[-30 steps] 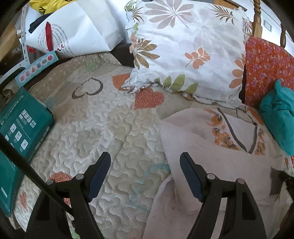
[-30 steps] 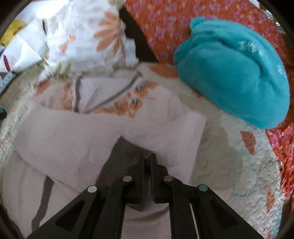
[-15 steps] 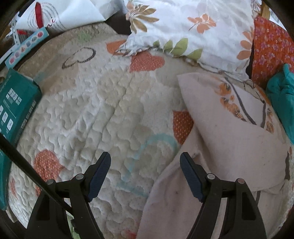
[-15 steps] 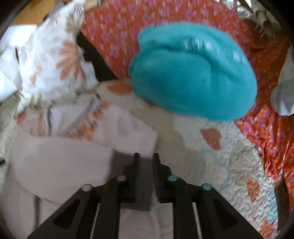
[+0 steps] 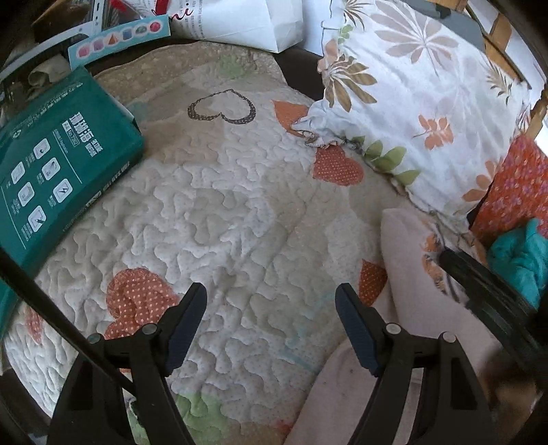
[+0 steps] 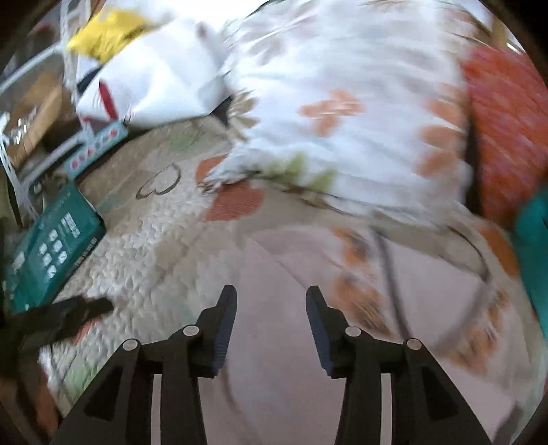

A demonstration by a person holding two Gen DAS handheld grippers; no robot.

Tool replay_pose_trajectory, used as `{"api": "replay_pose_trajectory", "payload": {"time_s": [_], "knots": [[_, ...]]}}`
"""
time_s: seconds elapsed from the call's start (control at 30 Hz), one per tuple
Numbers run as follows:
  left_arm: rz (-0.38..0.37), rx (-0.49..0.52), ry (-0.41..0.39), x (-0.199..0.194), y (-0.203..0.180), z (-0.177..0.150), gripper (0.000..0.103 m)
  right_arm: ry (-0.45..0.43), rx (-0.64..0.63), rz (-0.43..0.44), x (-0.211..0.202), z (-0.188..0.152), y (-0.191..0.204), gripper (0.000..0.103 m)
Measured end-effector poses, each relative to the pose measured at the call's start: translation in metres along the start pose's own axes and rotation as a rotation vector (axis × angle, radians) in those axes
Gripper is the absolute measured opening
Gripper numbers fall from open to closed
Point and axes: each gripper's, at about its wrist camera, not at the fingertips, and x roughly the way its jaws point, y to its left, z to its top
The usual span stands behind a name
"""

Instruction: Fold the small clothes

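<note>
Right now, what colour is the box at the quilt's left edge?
Teal-green box with white icons, clearest in the left wrist view.

Little can be read. The green box [image 5: 58, 171], to the left of the left tongs [image 5: 270, 308], carries white print: a heading in what look like Chinese characters, too small to make out, and below it two columns of small square pictograms, one showing a lightning bolt. On the white paper bag [image 5: 239, 20], far ahead of those tongs, there is red cursive script ending in what looks like "ni" above rows of grey print too fine to read.
</note>
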Motion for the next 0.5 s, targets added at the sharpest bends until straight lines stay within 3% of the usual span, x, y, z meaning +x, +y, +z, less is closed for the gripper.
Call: {"api": "replay_pose_trajectory", "payload": {"time_s": [0.13, 0.17, 0.2, 0.23, 0.33, 0.5], "knots": [[-0.025, -0.008, 0.001, -0.005, 0.007, 0.003, 0.077, 0.133, -0.124, -0.093, 0.063, 0.02, 0.026, 0.055], [-0.027, -0.012, 0.005, -0.004, 0.01, 0.003, 0.077, 0.185, -0.169, -0.129, 0.077, 0.021, 0.03, 0.038], [-0.027, -0.018, 0.014, -0.004, 0.013, 0.003, 0.077, 0.234, -0.214, -0.164, 0.09, 0.022, 0.033, 0.016], [-0.029, -0.025, 0.025, -0.002, 0.016, 0.004, 0.077, 0.256, -0.236, -0.184, 0.096, 0.025, 0.033, 0.005], [-0.058, -0.051, 0.043, -0.004, 0.026, 0.007, 0.077, 0.234, -0.256, -0.211, 0.106, 0.042, 0.032, 0.004], [-0.04, -0.049, 0.024, -0.005, 0.027, 0.009, 0.077, 0.159, -0.122, -0.228, 0.128, 0.071, 0.014, 0.006]]}}
